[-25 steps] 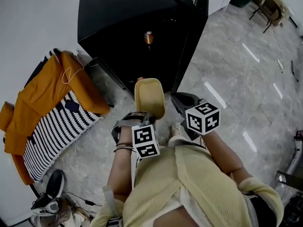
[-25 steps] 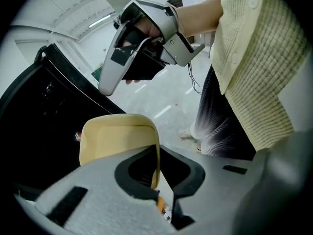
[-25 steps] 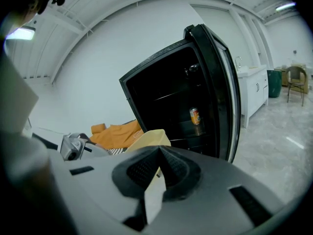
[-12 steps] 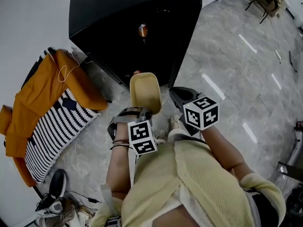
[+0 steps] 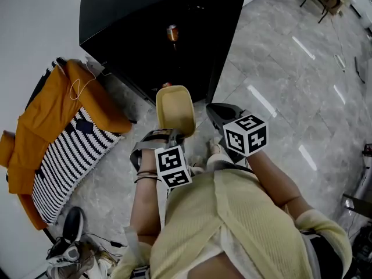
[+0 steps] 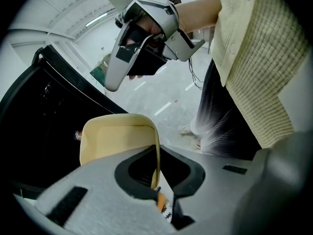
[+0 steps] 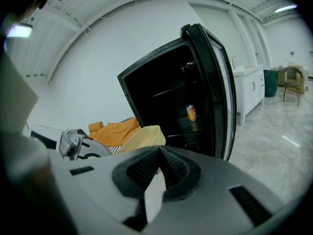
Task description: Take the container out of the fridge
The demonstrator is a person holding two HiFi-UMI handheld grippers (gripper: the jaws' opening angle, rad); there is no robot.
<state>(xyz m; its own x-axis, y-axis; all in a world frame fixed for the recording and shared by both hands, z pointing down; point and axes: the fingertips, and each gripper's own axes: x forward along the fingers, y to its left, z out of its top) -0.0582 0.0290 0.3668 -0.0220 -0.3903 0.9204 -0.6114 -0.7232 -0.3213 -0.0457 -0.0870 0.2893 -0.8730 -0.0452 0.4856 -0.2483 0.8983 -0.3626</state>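
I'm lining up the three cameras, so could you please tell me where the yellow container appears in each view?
Head view: yellow container at centre, just above the left gripper that grips its edge.
Left gripper view: lower left of centre, its wall between the jaws.
Right gripper view: just left of centre.
Shared landmark: the open black fridge behind it.
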